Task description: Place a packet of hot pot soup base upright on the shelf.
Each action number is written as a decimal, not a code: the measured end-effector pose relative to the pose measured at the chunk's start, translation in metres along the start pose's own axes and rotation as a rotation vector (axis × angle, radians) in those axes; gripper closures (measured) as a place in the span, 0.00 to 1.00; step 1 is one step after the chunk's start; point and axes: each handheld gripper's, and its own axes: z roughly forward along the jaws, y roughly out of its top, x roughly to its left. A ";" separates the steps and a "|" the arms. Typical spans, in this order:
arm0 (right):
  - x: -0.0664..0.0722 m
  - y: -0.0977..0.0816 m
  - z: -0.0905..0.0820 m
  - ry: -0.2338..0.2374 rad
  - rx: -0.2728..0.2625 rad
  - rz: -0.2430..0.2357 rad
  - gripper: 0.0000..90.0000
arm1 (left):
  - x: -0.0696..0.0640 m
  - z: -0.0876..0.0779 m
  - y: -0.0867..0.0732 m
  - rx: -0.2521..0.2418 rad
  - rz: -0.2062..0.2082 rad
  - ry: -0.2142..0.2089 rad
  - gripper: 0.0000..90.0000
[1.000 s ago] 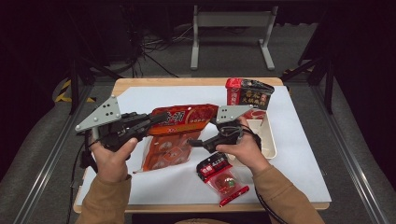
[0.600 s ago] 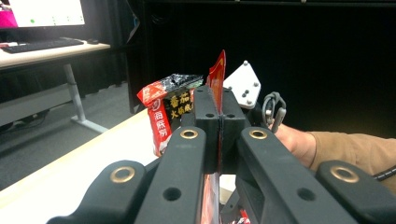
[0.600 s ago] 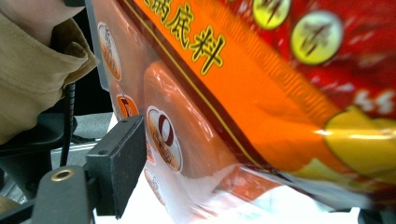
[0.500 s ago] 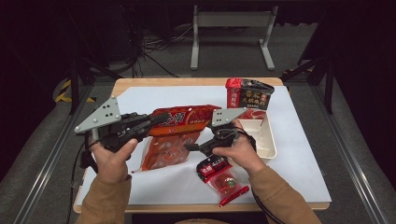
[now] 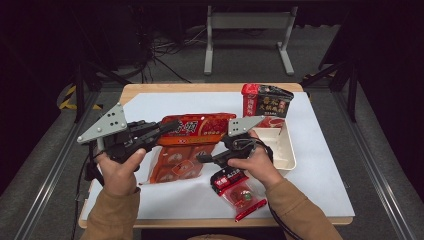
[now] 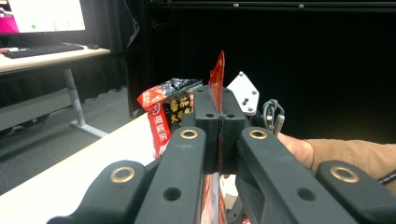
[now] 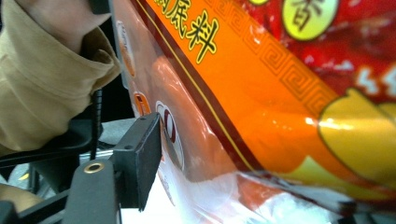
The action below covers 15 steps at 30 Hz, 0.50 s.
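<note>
A large red and orange snack bag is held up off the white sheet. My left gripper points right and is shut on the bag's upper left edge. In the left gripper view the two jaws meet on the thin red edge of the bag. My right gripper points left at the bag's lower right side. Its jaws have just been closing. In the right gripper view one pad stands just beside the bag, whose sheet hides the other jaw. I see no pinch.
A red and black packet stands at the back right, beside a white tray. A small red sachet and a clear packet lie near the front edge. The white sheet covers the wooden table.
The right gripper has edged left and slightly toward me, in against the bag's lower right side. The left gripper and its hold on the bag look the same.
</note>
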 end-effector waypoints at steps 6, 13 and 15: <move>0.001 0.000 0.000 0.031 -0.011 0.004 0.49 | 0.000 0.001 0.000 0.003 -0.005 -0.004 1.00; 0.003 0.001 -0.004 0.078 0.009 -0.032 0.74 | 0.002 0.000 -0.001 0.004 -0.011 0.001 1.00; 0.003 0.002 -0.006 0.084 0.018 -0.040 0.75 | 0.003 -0.001 -0.002 -0.003 -0.017 0.009 1.00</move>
